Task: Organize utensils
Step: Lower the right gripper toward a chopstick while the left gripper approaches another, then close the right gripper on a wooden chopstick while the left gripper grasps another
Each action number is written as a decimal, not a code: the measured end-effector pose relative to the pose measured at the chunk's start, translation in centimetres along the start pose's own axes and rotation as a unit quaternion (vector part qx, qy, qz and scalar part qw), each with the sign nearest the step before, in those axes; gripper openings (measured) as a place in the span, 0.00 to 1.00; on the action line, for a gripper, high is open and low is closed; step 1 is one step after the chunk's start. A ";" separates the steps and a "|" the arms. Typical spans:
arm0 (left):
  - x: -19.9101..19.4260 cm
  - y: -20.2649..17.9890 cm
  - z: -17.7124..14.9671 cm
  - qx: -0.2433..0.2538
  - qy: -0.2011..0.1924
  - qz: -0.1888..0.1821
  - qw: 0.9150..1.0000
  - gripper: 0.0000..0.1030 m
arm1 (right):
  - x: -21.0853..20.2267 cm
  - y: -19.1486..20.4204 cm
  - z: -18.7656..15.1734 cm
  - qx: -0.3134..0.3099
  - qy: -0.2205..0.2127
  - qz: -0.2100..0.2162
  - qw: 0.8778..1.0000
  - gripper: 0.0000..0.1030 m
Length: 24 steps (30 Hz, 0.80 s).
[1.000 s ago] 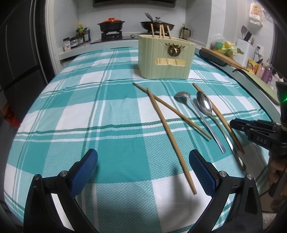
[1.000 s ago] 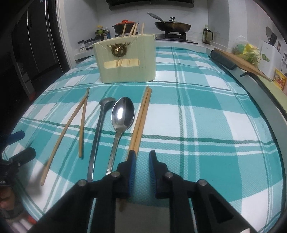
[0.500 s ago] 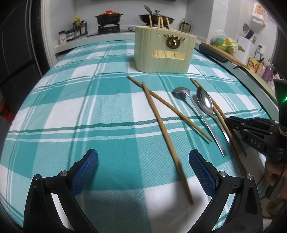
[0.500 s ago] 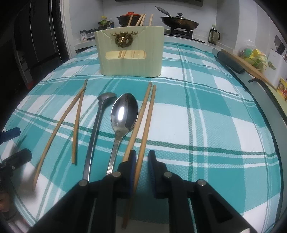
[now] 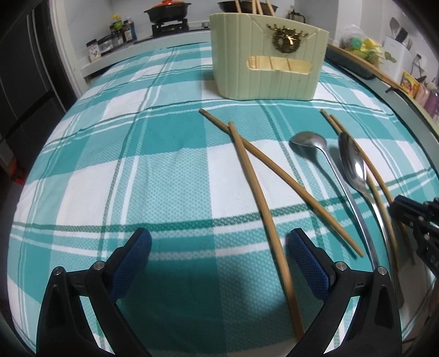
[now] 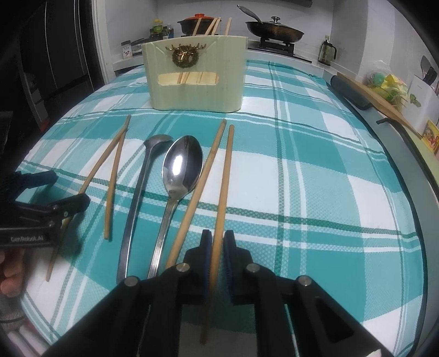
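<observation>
A cream utensil holder with several chopsticks in it stands at the far side of the checked tablecloth. Two crossed chopsticks, a ladle, a steel spoon and another chopstick pair lie in front of it. My left gripper is open low over the cloth, its right pad beside the near crossed chopstick. My right gripper is narrowly closed around the right-hand chopstick of the pair.
A stove with a red-lidded pot and a frying pan stands behind the table. Bottles and jars line the back counter. A dark roll and wooden board lie along the right edge, with packets beyond.
Both grippers have moved forward toward the holder. The right gripper now has the right-hand chopstick between its pads; it was behind the pair's near ends before.
</observation>
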<state>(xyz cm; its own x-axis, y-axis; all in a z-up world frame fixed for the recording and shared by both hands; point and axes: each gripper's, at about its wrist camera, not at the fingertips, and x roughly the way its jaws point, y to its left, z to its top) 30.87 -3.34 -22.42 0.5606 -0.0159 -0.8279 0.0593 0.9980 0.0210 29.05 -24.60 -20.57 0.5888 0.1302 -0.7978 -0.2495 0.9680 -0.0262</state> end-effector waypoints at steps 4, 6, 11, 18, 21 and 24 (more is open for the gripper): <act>1.1 0.8 1.2 -0.006 0.011 -0.011 1.000 0.99 | 0.6 -0.1 0.8 -0.012 0.006 0.001 1.000 0.14; 1.5 1.2 1.8 -0.002 0.013 -0.011 1.000 0.99 | 1.1 -0.3 1.6 -0.013 0.010 0.006 1.000 0.14; 2.7 2.3 3.5 -0.007 0.021 -0.014 1.000 0.99 | 2.5 -1.0 3.4 -0.013 0.018 0.015 1.000 0.14; 3.5 2.9 5.0 -0.009 0.033 -0.018 0.999 0.94 | 4.4 -2.2 6.1 0.001 0.036 0.041 0.999 0.15; 3.4 2.6 5.2 -0.004 0.029 -0.018 0.999 0.83 | 5.1 -2.3 7.0 -0.002 0.041 0.048 0.998 0.15; 3.2 2.4 5.4 -0.003 0.029 -0.025 0.999 0.70 | 6.2 -2.2 8.3 -0.014 0.039 0.044 0.998 0.15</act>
<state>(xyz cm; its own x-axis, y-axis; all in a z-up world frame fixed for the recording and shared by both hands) 37.29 -1.35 -21.97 0.5087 -0.0622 -0.8587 0.0817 0.9964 -0.0238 39.57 -24.11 -20.44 0.5017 0.1956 -0.8427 -0.3193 0.9472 0.0297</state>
